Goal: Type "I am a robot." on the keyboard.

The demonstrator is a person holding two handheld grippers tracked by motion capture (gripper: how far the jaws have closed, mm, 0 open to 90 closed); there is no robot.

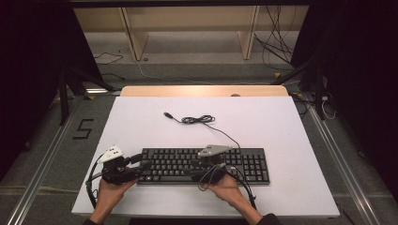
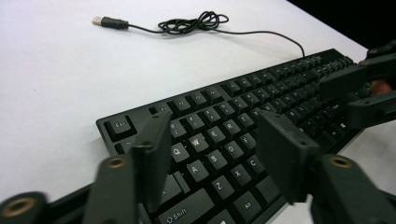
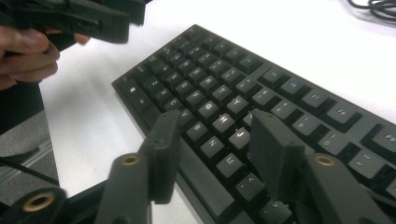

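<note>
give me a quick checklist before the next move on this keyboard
1. Keyboard flat on the white table: ok.
2. Left gripper open over the keyboard's left end, nothing between its jaws: ok.
3. Right gripper open above the middle keys, nothing held: ok.
4. Whether either gripper's jaws touch the keys: cannot tell.
5. Cable coiled behind the keyboard, away from both grippers: ok.
6. USB plug lying loose on the table: ok.

A white mat (image 1: pixel 141 126) was laid over a wooden table (image 1: pixel 202 91). Beyond the table, a wooden shelf frame (image 1: pixel 136 42) and loose floor cables (image 1: pixel 277 47) were seen.
</note>
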